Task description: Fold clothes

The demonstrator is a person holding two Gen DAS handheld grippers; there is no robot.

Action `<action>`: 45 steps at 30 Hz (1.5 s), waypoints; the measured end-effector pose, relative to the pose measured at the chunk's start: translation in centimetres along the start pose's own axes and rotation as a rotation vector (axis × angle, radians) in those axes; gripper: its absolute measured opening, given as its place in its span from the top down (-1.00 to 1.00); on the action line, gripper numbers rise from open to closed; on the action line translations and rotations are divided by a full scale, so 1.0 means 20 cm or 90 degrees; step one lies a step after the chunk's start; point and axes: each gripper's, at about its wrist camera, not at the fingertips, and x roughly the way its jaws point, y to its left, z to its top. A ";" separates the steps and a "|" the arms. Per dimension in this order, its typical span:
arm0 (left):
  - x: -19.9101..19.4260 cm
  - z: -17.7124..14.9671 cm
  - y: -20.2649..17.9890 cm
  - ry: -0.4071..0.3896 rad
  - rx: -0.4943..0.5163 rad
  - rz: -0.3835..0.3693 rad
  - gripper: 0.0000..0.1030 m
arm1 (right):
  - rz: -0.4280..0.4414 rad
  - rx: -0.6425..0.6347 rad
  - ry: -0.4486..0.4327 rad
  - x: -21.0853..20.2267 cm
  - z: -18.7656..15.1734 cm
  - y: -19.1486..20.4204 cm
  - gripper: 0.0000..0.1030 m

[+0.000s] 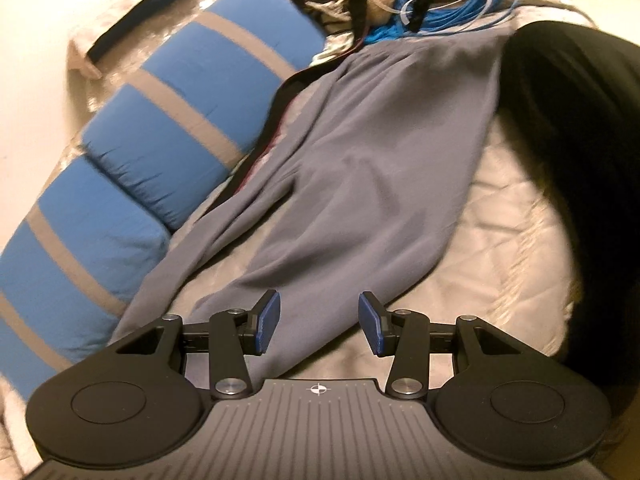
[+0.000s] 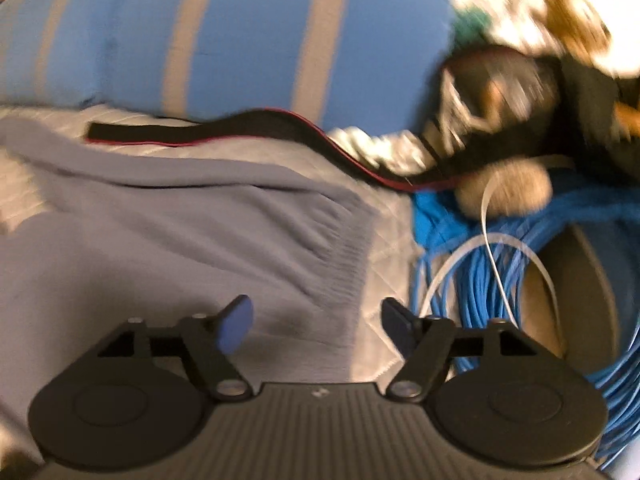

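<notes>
The grey garment (image 1: 360, 168) is lying spread along the quilted bed (image 1: 508, 232), running from near the striped blue pillows (image 1: 192, 92) toward the camera. The left gripper (image 1: 319, 322) is hovering over the garment's near end, its fingers (image 1: 269, 316) standing apart and gripping nothing. In the blurred right wrist view, the right gripper (image 2: 316, 324) is hanging above the garment's gathered edge (image 2: 224, 232), fingers also spread and empty, with a coil of blue cable (image 2: 520, 280) lying just beside it and a black strap (image 2: 248, 128) resting near the pillows.
</notes>
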 end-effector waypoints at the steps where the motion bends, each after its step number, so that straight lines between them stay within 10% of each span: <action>1: -0.01 -0.02 0.04 0.006 0.002 0.007 0.17 | 0.006 -0.016 -0.006 -0.04 0.02 0.04 -0.71; 24: -0.01 -0.50 0.80 0.136 -0.047 0.114 -0.14 | 0.151 -0.345 -0.114 -0.50 -0.13 1.15 -1.00; 42: 0.48 -0.81 1.42 0.114 -0.482 -0.117 -0.11 | 0.176 -0.298 -0.060 -0.38 -0.27 1.37 -1.00; 45: 0.52 -0.87 1.45 0.110 -0.567 -0.163 0.59 | 0.172 -0.287 -0.048 -0.35 -0.26 1.37 -1.00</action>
